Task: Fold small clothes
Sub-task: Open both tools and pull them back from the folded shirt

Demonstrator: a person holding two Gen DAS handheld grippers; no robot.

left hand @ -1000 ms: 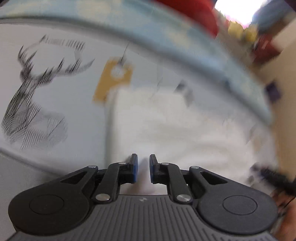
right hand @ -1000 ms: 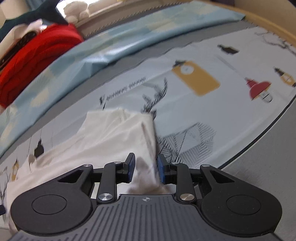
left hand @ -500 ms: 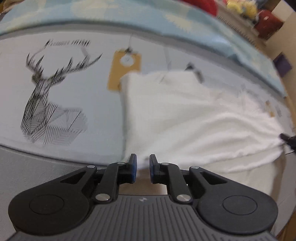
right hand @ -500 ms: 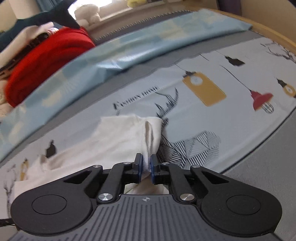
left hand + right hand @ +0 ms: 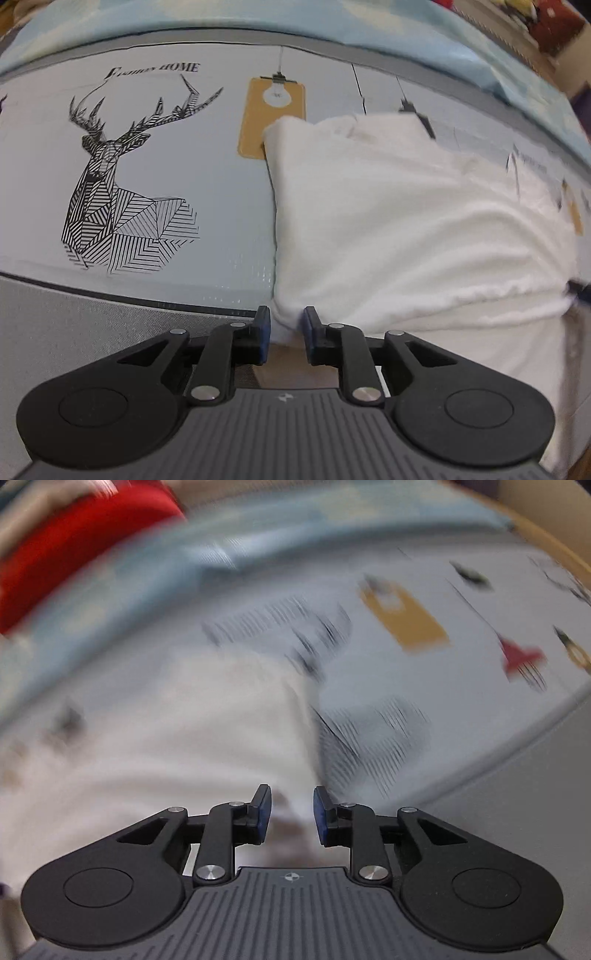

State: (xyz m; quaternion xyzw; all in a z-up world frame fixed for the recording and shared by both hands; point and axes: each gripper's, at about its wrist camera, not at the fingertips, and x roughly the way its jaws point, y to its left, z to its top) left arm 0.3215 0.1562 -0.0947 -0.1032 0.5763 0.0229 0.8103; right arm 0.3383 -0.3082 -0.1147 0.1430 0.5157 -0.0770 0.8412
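A white garment (image 5: 388, 221) lies on the printed mat, its left edge straight and its near corner between my left fingers. My left gripper (image 5: 286, 334) is shut on that near corner, at the mat's front edge. In the right wrist view, which is blurred by motion, the same white garment (image 5: 184, 746) spreads to the left and ahead. My right gripper (image 5: 288, 818) is open, with the garment's right edge lying between and just beyond its fingertips.
The light mat carries a black deer print (image 5: 122, 192), an ochre lamp tag (image 5: 269, 114) and a red lamp print (image 5: 521, 657). A pale blue cloth (image 5: 332, 22) lies along the far side. A red folded item (image 5: 74, 554) sits at the far left.
My right gripper has opened and let go of the garment's edge, and it is moving fast. My left gripper keeps its hold on the corner and has drawn closer to the mat.
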